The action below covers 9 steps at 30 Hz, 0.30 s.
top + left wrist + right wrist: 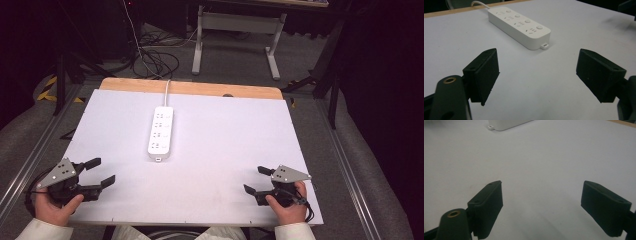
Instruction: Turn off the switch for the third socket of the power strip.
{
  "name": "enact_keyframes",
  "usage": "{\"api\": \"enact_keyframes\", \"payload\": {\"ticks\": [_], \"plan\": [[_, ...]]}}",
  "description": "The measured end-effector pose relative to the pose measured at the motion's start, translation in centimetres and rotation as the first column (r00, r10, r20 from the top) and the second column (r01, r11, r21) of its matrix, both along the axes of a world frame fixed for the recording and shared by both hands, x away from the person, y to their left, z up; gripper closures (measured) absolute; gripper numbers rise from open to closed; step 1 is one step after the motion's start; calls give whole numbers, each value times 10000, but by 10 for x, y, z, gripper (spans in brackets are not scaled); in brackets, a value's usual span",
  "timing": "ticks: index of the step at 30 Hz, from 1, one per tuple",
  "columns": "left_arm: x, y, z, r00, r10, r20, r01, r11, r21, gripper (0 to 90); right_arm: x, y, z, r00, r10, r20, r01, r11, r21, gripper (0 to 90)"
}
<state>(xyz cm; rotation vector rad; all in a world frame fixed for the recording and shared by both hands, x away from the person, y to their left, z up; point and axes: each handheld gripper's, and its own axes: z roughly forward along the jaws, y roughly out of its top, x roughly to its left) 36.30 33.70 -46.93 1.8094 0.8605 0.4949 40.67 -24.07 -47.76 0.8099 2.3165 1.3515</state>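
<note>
On my high view: one white power strip [160,133], lying flat left of centre on the white table top [235,150], long axis running toward the top of the frame, its white cord [167,89] leaving the far end over the wooden table edge [190,88]. Four rows of sockets visible on its face. My left gripper [100,171], lower left of the frame, held in the left hand [54,206]; jaws spread wide, nothing between them, grey three-cornered plate on top. My right gripper [255,179], lower right of the frame, held in the right hand [286,205]; jaws likewise spread wide and empty. Both grippers sit well apart from the strip. Left gripper view: strip at upper centre, small tab on its near end, bare white surface between the two black jaws. Right gripper view: near end of the strip at the upper left edge. Beyond the table, top of the high view: grey floor, loose black cables [155,60], a white desk frame [235,35].
</note>
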Motion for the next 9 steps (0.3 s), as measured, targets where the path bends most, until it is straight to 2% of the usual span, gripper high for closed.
{"api": "enact_keyframes", "payload": {"ticks": [1, 3, 6, 9], "plan": [[0, 0, 0, 10000, 7, -3, -7, 9999, 149, 182, 0, 0, 0, 10000, 4, -13, -4, 10000, -24, 182], [0, 0, 1, 10000, 13, -23, -13, 9999, 135, 182, 0, 1, 0, 10000, 14, -17, -14, 10000, -34, 182], [0, -1, 0, 9990, 236, -375, -242, 9996, -147, 183, 0, 1, 0, 10000, 2, -33, -2, 10000, -18, 182], [3, 0, -2, 9967, 460, -669, -474, 9987, -196, 186, 1, 0, -1, 10000, -21, -63, 21, 10000, -41, 183]]}}
